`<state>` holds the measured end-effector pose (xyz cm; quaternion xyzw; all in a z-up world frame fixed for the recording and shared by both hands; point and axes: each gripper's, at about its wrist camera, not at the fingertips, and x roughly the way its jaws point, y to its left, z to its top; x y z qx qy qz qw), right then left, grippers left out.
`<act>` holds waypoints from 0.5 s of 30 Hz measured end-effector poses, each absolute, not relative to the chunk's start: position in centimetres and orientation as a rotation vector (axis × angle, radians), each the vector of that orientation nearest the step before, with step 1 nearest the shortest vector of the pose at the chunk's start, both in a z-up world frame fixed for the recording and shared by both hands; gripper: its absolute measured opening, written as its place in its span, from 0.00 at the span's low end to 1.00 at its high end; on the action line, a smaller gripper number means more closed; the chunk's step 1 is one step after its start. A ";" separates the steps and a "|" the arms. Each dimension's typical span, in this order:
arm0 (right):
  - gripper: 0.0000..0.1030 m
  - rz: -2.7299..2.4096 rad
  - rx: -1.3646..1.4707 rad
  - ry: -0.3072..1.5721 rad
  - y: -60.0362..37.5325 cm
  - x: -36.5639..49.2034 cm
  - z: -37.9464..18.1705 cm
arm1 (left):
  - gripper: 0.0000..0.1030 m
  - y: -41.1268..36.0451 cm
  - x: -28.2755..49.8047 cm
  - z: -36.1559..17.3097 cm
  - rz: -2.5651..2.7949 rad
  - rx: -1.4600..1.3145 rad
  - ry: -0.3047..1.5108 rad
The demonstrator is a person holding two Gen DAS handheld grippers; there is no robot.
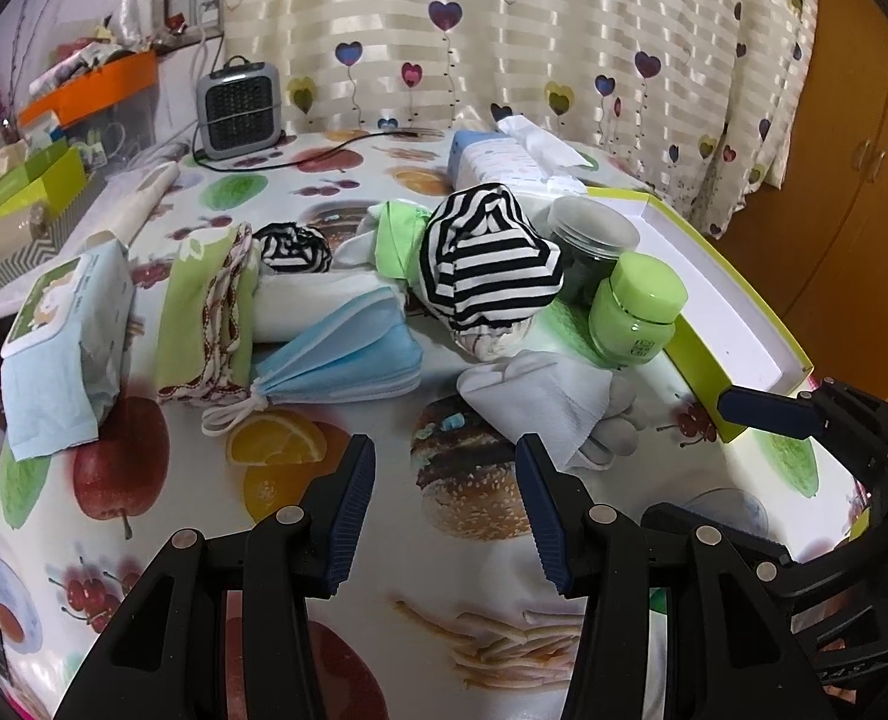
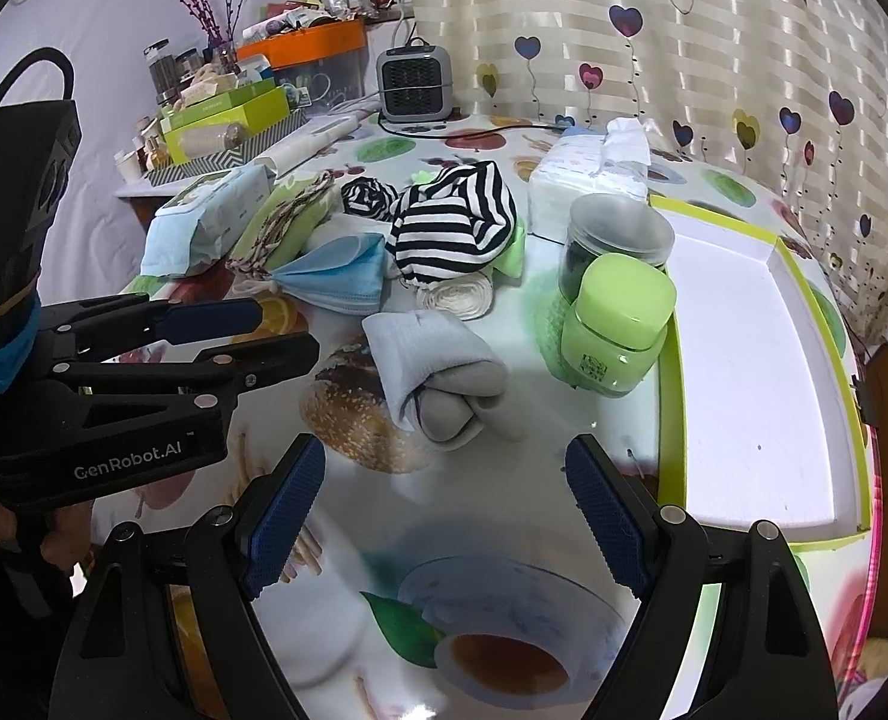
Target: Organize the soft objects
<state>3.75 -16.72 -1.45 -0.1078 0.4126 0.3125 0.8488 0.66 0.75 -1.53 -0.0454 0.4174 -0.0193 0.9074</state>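
Both grippers hang over a table covered with a food-print cloth (image 1: 162, 540), and neither has hold of anything. The left gripper (image 1: 444, 510) has its blue-padded fingers spread wide, with only bare cloth between them; the right gripper (image 2: 444, 516) stands just as wide over a printed bowl, also with nothing between its pads. In the right wrist view the left gripper shows at the left edge, a person's hand (image 2: 54, 534) wrapped under its black body. The soft things lie in a loose cluster ahead of both tools. Nearest is a rolled grey sock (image 2: 438, 372), lying on the cloth just beyond the fingertips and apart from them. Behind it sits a large black-and-white striped bundle (image 1: 486, 258), with a smaller striped ball (image 1: 294, 249) further left and a green cloth (image 1: 399, 234) tucked between them. A stack of blue face masks (image 1: 342, 354) rests in front of a folded white towel (image 1: 318, 300), beside a green pouch with a braided cord (image 1: 204, 306) and a pack of wet wipes (image 1: 66, 324). To the right, a green jar (image 1: 636, 312) stands against a clear lidded jar (image 1: 594, 234), both just beside a shallow white tray with a green rim (image 2: 744, 360). A tissue pack (image 1: 504, 159) and a small grey heater (image 1: 240, 108) sit further back.
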 end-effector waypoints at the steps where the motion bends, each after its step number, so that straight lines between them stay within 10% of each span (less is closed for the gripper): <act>1: 0.81 0.659 -0.227 0.869 -16.8 3.7 -1.4 | 0.46 0.8 0.6 -1.5 -0.042 -0.094 0.861; 15: 0.81 0.665 -0.228 0.878 -15.6 4.2 -1.0 | 0.46 2.0 0.6 -1.1 -0.052 -0.128 0.857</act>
